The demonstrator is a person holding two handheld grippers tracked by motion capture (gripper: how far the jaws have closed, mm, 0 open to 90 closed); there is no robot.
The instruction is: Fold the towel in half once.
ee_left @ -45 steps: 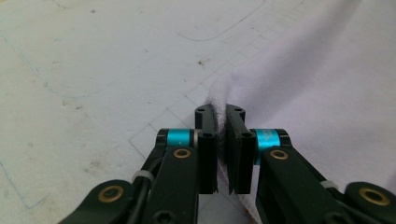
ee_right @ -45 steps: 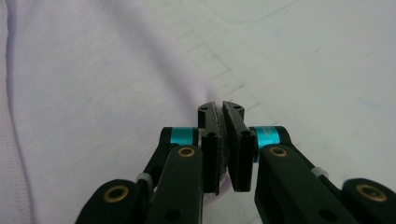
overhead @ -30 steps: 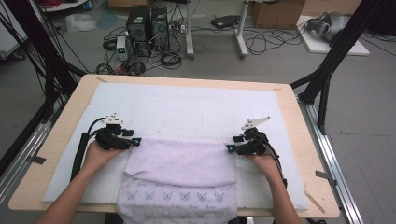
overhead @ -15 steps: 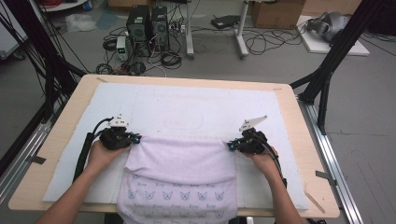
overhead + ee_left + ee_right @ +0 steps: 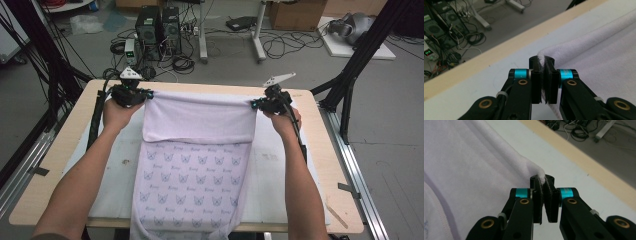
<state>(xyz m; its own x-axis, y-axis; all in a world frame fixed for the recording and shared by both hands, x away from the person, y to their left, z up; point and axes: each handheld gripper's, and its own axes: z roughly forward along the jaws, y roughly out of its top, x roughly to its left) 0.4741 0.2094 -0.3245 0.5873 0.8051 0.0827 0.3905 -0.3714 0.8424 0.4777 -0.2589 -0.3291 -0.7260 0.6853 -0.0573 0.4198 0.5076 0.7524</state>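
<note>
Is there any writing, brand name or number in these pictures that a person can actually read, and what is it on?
None can be read.
Towel: small wording sits under each printed butterfly, too small and blurred to read.
White table mat: a faint printed mark right of the towel, illegible.
Box on the floor: a green lit display, its figures too blurred to make out.
</note>
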